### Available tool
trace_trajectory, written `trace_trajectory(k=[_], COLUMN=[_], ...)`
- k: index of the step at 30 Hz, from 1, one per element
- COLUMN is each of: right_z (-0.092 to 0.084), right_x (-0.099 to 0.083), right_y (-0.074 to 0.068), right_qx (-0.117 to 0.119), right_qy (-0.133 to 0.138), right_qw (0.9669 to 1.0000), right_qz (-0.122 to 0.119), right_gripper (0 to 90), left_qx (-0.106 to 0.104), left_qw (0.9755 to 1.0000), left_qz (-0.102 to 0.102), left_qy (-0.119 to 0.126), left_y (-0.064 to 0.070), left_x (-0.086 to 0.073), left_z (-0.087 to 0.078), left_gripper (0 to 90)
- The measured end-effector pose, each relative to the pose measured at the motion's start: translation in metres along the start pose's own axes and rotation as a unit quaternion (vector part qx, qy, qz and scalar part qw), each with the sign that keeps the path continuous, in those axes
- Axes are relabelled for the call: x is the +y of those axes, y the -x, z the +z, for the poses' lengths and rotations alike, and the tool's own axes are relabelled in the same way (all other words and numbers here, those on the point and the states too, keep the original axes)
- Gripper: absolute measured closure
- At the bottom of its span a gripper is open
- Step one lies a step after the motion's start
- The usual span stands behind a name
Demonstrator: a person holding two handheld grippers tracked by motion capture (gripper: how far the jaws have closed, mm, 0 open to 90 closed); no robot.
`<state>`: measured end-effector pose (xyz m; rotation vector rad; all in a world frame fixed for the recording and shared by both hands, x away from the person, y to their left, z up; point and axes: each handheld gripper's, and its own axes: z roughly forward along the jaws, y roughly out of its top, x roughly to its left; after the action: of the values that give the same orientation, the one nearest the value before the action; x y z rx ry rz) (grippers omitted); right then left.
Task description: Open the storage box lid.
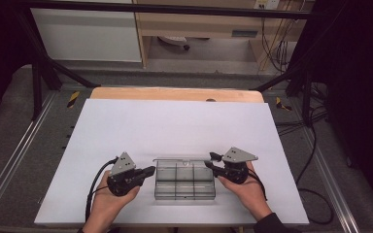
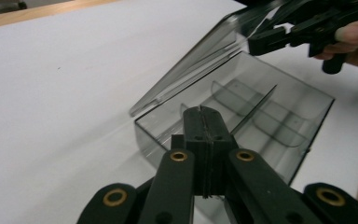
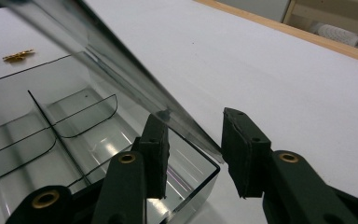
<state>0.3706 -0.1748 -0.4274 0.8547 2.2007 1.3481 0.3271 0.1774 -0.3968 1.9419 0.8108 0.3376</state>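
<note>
Grippers: two, the left gripper [image 1: 148,170] at about 8 o'clock on the sheet and the right gripper [image 1: 211,161] at about 4 o'clock.
Hands: two, the left hand [image 1: 110,199] and the right hand [image 1: 245,188], each bearing one gripper.
Grey three-cornered plates: two, one on top of each gripper.
Clear plastic boxes: one, the box [image 1: 184,180] at 6 o'clock between the grippers.
Lids: one, the lid [image 1: 182,159] standing raised along the box's 12 o'clock edge.
Compartments in the box: six, in two rows of three.
White sheets: one, the sheet [image 1: 175,126] covering the wooden table [image 1: 175,93].
</note>
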Motion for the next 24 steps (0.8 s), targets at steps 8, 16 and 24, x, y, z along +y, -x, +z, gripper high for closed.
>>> trace_trajectory(k=[8, 16, 24], right_z=[0.0, 0.0, 0.0], right_x=[0.0, 0.0, 0.001], right_y=[0.0, 0.001, 0.001], right_qx=[0.001, 0.003, 0.004], right_qy=[0.0, 0.0, -0.003], right_qw=[1.0, 1.0, 1.0], right_qz=[0.002, 0.003, 0.003], right_gripper=[61.9, 61.9, 61.9], left_qx=[0.01, 0.027, 0.005], left_qw=[0.9999, 0.9995, 0.9999], left_qz=[0.002, 0.004, 0.004], left_qy=[-0.013, -0.015, 0.01], left_y=[-0.016, -0.024, -0.025], left_x=[-0.006, -0.006, 0.003], left_z=[0.009, 0.032, 0.054], left_gripper=[86.3, 46.6, 39.0])
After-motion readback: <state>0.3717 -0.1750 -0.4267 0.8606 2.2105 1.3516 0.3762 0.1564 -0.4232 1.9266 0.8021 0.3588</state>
